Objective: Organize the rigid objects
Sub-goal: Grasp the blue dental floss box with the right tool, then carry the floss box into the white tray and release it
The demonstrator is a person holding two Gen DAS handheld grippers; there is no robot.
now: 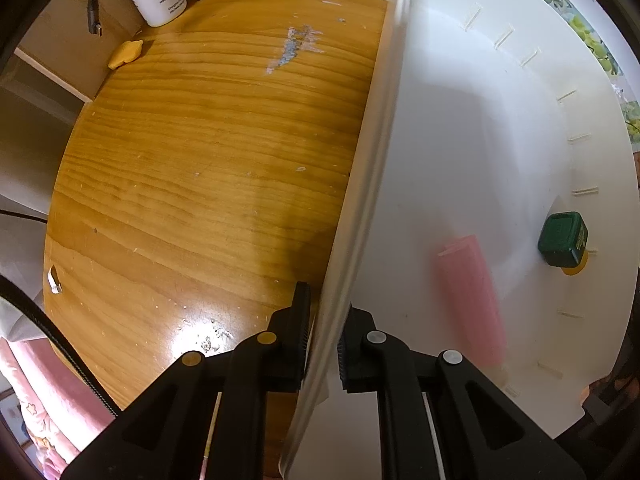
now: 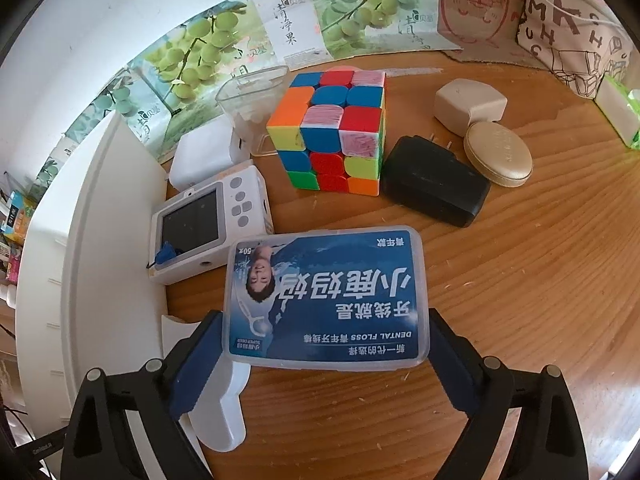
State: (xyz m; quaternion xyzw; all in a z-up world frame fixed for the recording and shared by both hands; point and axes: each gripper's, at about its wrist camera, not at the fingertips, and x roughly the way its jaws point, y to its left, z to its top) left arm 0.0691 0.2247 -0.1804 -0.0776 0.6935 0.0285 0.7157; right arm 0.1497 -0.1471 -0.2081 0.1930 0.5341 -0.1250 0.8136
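Blue-padded right fingers (image 2: 326,354): your fingers straddle the dental floss box (image 2: 326,300) on the table (image 2: 520,300); the left pad touches its side, but a firm grasp cannot be told.
Left fingers (image 1: 324,340): clenched on the white bin's rim (image 1: 360,220).
Bin contents: pink block (image 1: 472,300), green box (image 1: 563,238).
Beyond the floss box: handheld screen device (image 2: 204,228), black charger (image 2: 434,188), colour cube (image 2: 332,132).
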